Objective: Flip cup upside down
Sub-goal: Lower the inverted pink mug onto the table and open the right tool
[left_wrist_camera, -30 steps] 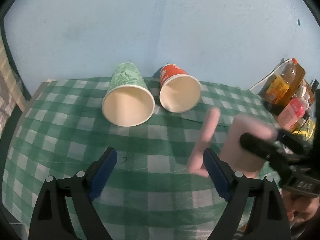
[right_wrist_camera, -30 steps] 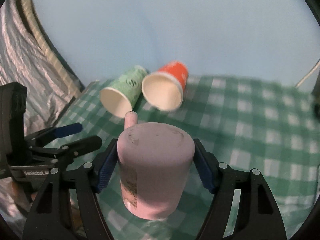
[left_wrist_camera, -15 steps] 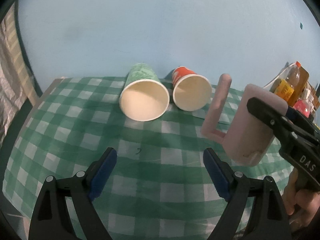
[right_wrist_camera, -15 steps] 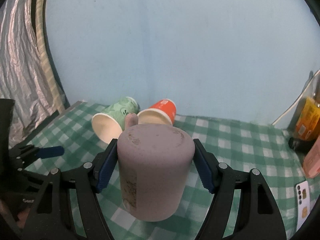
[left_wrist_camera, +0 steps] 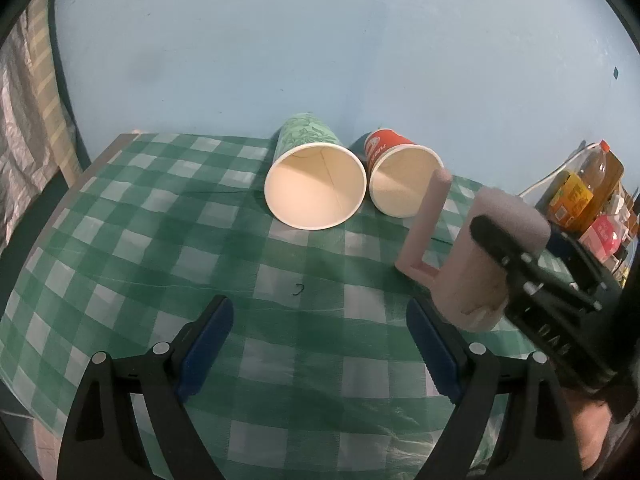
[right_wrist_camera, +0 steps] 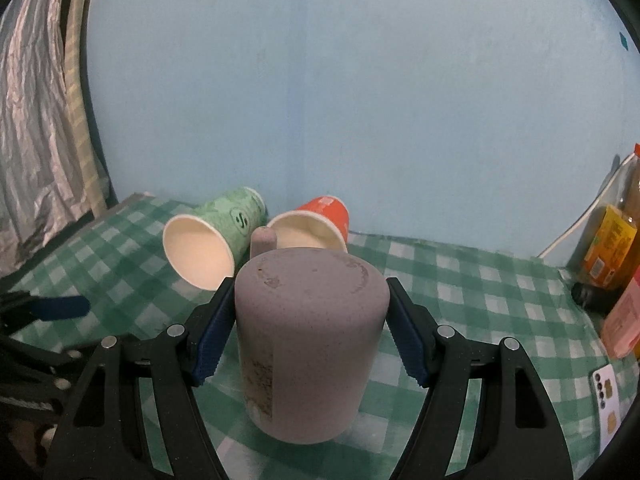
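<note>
Right gripper is clamped on the pink mug: blue ribbed pads press both sides of the body, jaws spread about the mug's width. Mug is already base-up, mouth down, over the right part of the table. From the left wrist view its rim looks at or just off the cloth; contact can't be confirmed. Handle sticks out toward the paper cups.

Left gripper is wide open, nothing between its pads, hovering low over the cloth, near the mug but apart from it.

Handling, as a judgement: mug looks rigid, thick-walled, matte and speckled, probably ceramic or stoneware-like plastic, so moderately heavy and breakable if dropped. The matte skin should grip well against ribbed pads. Body is a near-straight cylinder with rounded base edge, so a mid-body side grip as now is the sound hold; the handle is a thin squared loop and a poor place to pinch. A worn label strip runs down one side.

Green cup and red cup lie on their sides at the back, touching, mouths toward the cameras. Thin paper, tapered, light, easily crushed. Cloth is green-white check, soft, slightly wrinkled. Bottles crowd the right edge; a phone lies flat near the mug's right.
</note>
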`<state>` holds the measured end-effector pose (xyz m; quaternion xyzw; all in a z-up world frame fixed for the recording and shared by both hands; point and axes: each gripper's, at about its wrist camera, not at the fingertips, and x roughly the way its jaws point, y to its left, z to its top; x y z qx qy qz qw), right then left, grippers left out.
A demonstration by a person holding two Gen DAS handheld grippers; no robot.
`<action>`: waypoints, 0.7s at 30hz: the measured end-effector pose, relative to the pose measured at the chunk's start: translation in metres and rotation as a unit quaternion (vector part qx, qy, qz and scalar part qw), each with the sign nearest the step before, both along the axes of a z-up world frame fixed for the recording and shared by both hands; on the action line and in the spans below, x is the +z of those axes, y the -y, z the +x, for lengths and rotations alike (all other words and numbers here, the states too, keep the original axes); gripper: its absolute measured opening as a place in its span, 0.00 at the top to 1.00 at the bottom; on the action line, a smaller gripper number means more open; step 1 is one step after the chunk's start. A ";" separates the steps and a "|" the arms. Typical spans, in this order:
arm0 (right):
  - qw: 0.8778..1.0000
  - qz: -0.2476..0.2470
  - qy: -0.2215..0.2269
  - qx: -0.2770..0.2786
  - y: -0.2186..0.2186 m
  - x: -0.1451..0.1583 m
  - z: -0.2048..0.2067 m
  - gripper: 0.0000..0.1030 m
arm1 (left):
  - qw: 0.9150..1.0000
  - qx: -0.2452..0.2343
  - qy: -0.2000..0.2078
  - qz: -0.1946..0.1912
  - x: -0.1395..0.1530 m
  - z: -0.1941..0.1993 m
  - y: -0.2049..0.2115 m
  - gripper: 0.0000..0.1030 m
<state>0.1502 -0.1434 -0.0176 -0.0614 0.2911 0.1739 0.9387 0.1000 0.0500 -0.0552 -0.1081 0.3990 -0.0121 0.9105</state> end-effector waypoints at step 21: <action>1.000 0.020 -0.012 0.001 0.016 -0.003 -0.029 0.26 | 0.999 0.017 0.048 0.002 0.012 -0.025 0.004 0.04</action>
